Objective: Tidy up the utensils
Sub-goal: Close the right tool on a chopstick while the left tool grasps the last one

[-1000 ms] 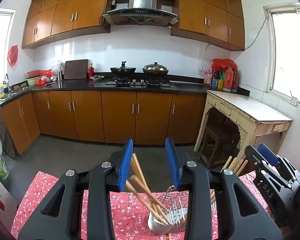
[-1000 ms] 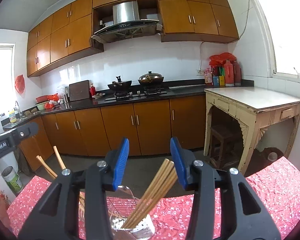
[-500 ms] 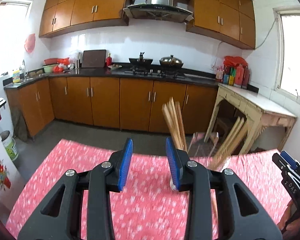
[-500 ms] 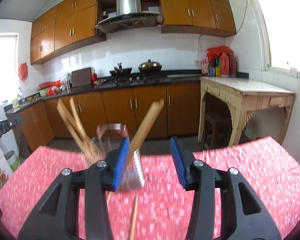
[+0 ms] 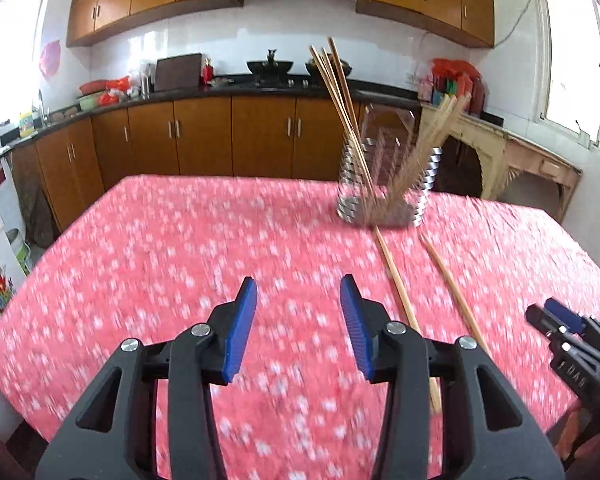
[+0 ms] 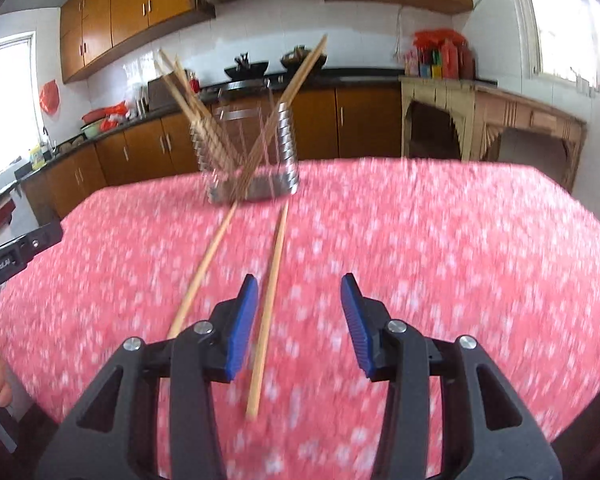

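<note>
A: Table in a red floral cloth (image 5: 148, 264). Metal utensil holder (image 6: 256, 152) stands toward the far edge, with bunches of chopsticks leaning out of it to both sides. Two loose chopsticks lie flat on the cloth in front of it.

B: How do they lie?

A: Long axes run roughly from the holder's base back toward the near edge, splaying slightly apart as they come. Right wrist view: the right-hand chopstick (image 6: 269, 300) runs alongside the inner face of the right gripper's (image 6: 299, 320) left finger, its near end just below the fingertips. The left-hand chopstick (image 6: 204, 268) lies just outside that finger.

B: Fingers?

A: Right gripper partly open, nothing between the pads; it hovers over the cloth, not touching either stick as far as the blur allows. Left gripper (image 5: 298, 322) has just been opening; jaws partly apart and empty.

B: Which hand is nearer?

A: The right, I judge. From the left wrist view both sticks (image 5: 400, 296) lie off to the right of its fingers, beside and not between them.

B: So the coming move?

A: Likely the right gripper dropping onto the stick by its left finger. That stick lies nearly along the pointing line, so a small sideways shift should centre it.
</note>
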Demonstrator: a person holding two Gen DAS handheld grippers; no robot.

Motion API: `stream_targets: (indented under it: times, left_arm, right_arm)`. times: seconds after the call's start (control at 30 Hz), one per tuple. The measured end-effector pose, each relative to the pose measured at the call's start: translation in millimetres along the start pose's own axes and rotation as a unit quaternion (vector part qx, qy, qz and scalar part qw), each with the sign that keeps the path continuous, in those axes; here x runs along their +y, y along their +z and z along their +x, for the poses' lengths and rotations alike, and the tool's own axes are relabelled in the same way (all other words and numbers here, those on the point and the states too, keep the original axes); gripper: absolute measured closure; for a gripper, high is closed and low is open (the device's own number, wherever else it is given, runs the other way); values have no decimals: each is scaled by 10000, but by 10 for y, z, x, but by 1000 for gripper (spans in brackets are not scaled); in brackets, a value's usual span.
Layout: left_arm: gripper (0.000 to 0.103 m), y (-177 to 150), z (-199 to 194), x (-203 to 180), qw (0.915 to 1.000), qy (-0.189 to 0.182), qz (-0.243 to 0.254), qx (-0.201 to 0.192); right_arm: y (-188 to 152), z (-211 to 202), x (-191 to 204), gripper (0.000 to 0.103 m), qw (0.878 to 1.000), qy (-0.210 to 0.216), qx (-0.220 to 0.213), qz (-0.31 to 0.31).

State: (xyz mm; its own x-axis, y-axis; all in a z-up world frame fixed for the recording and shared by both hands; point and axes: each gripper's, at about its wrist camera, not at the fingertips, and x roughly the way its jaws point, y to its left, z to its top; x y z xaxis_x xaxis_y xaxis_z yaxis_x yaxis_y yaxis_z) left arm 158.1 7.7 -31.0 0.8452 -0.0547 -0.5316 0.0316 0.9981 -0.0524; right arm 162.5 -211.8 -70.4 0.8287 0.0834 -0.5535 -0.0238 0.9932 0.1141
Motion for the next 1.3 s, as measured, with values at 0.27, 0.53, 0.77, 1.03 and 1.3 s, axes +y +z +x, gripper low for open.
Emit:
stream_targets:
  times: [0.27, 0.53, 0.77, 1.03, 1.3]
  left_arm:
    - [55, -414, -65, -85, 9999, -33, 33, 127]
    - [55, -500, -169, -188, 9998, -134, 127, 74]
    - [54, -602, -110, -368, 9983, -513, 69, 256]
    - [54, -739, 12, -633, 9950, -853, 176, 496]
    - [55, -815, 167, -839, 9930, -885, 305, 717]
  right_arm:
    - [-492, -77, 166, 64, 9994, 161, 248, -189]
    - [-642, -16, 276, 85, 9988, 49, 226, -427]
    - [-642, -14, 138, 95, 9997, -150, 64, -176]
    - [-525, 38, -434, 95, 9951, -785, 4, 596]
    - [-536, 85, -472, 95, 9954, -743, -2, 606]
